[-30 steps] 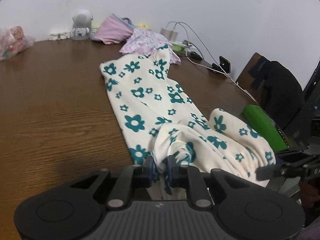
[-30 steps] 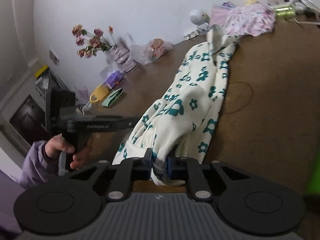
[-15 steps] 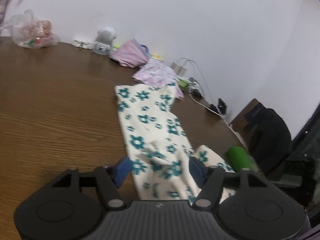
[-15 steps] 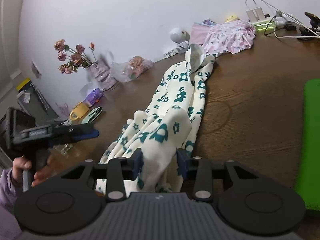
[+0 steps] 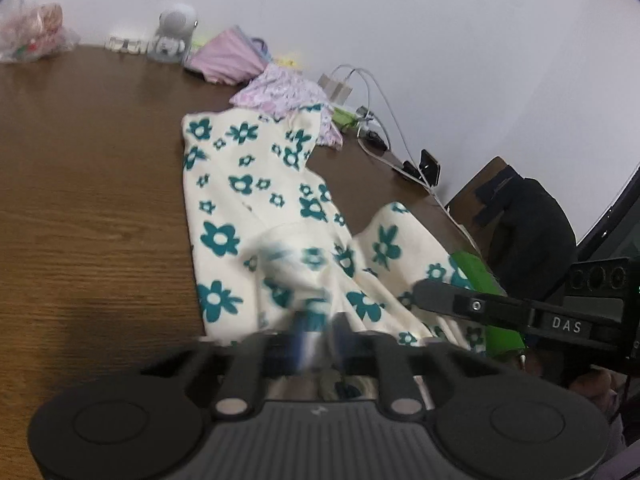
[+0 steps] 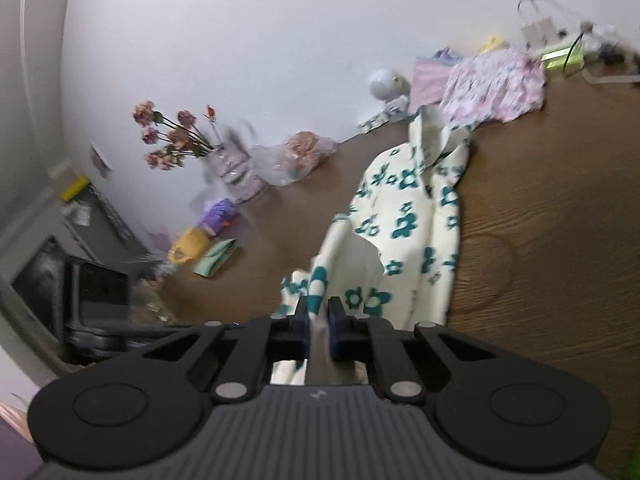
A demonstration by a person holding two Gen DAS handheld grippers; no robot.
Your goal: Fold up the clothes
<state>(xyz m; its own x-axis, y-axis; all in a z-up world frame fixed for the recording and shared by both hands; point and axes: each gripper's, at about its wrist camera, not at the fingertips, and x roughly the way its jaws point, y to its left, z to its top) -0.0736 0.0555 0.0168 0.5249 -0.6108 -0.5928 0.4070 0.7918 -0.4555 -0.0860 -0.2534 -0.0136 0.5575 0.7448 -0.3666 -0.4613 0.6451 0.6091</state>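
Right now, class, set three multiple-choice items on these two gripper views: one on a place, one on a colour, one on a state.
1. Where does the pink floral garment lie?
A. at the flowered cloth's far end
B. on the chair
C. in a gripper

2. What colour are the flowers on the cream cloth?
A. red
B. teal
C. black

3. How is the right gripper?
A. wide open
B. shut on the cloth
C. off the cloth

Key: 1 A, it touches the cloth's far end. 2 B, teal print. 3 B, cloth is pinched between its fingers.

Cream garment, teal flowers; brown woodgrain table; pink-lilac floral cloth.
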